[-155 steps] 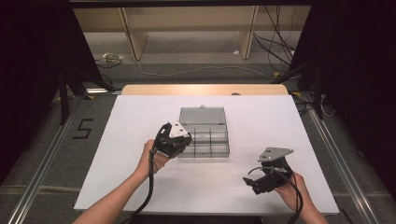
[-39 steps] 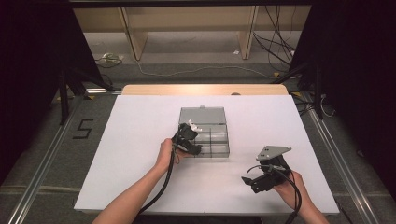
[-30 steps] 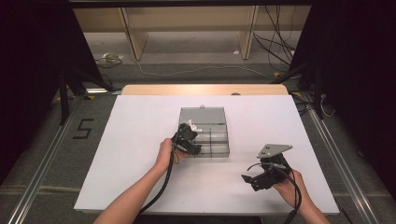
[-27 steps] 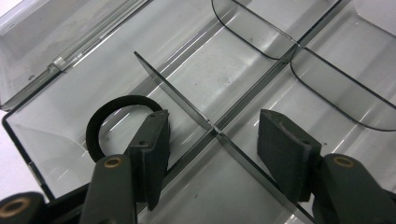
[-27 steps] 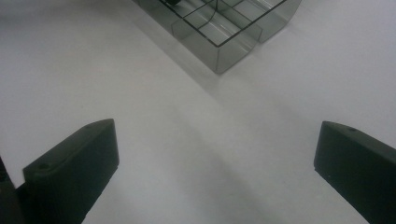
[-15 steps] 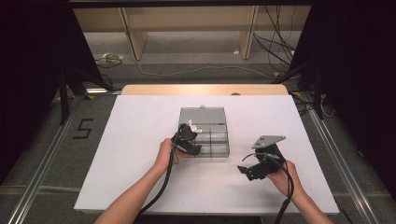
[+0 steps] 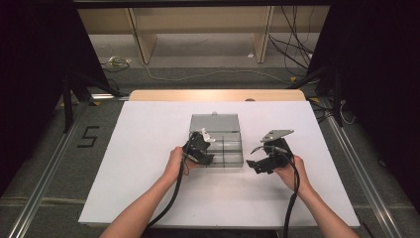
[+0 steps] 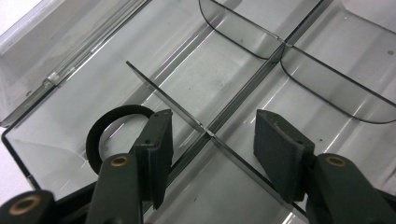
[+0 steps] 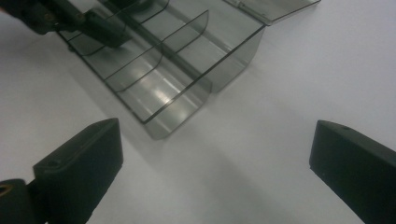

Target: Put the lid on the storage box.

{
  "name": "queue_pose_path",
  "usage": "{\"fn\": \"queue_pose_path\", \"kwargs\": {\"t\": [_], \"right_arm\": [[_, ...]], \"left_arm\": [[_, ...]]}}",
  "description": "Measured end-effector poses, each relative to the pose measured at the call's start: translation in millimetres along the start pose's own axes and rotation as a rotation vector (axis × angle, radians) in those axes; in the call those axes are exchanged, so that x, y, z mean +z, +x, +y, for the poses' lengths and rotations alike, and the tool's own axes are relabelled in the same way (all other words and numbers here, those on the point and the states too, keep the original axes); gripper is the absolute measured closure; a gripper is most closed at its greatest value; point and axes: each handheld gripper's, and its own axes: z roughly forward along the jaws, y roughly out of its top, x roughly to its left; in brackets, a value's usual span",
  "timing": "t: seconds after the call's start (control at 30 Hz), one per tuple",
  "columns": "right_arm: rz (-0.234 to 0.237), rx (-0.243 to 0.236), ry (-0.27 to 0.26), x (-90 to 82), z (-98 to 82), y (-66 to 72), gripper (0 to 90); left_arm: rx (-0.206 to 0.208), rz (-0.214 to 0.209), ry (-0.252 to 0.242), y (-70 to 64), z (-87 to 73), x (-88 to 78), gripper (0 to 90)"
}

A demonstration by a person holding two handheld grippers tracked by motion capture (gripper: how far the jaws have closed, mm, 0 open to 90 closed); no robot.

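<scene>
While the left gripper hangs over the clear plastic organizer box at the centre of the high view, its jaws stand about half open and straddle a thin divider wall inside the box without pressing on it; they have just been closing a little. In the left gripper view a black ring lies on the floor of the compartment at lower left of the frame, partly behind the left jaw, and I cannot tell whether that jaw touches it. The box's lid lies folded back at upper left there. The box rests on the white table sheet. The right gripper sits right of centre in the high view, just beside the box's right end; its jaws gape wide with nothing between them but bare sheet, the box's corner above them in the right gripper view.
</scene>
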Motion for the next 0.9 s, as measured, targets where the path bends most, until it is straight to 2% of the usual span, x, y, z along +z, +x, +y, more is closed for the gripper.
{"fn": "queue_pose_path", "kwargs": {"t": [0.1, 0.2, 0.27, 0.4, 0.7, 0.8, 0.83, 0.9], "right_arm": [[-0.003, 0.017, -0.004, 4.0, 4.4, -5.6, 8.8], [-0.016, 0.034, -0.012, 8.2, 9.0, -11.0, 18.1], [-0.018, 0.046, -0.017, 11.3, 12.0, -14.4, 20.4], [-0.018, 0.058, -0.023, 16.9, 18.4, -19.6, 30.9], [-0.025, 0.064, -0.019, 34.7, 34.4, -27.2, 72.8], [-0.028, 0.069, -0.012, 44.4, 40.3, -30.5, 82.7], [-0.042, 0.071, -0.007, 47.6, 42.4, -31.0, 85.5], [-0.049, 0.075, 0.002, 53.6, 45.5, -32.6, 88.4]], "left_arm": [[0.007, -0.007, -0.003, 0.1, 0.0, 0.1, 47.7], [0.013, -0.011, -0.003, 0.2, 0.2, 0.2, 47.8], [0.017, -0.011, -0.001, 0.3, 0.3, 0.2, 47.8], [0.019, -0.014, -0.002, 0.1, 0.2, 0.2, 47.8], [0.036, -0.020, 0.002, 0.9, 0.0, -0.3, 47.7], [0.033, -0.019, 0.000, 0.8, -0.2, -0.3, 47.8], [0.032, -0.020, -0.001, 0.8, -0.3, -0.3, 47.8], [0.030, -0.020, -0.002, 0.8, -0.4, -0.3, 47.8]]}}
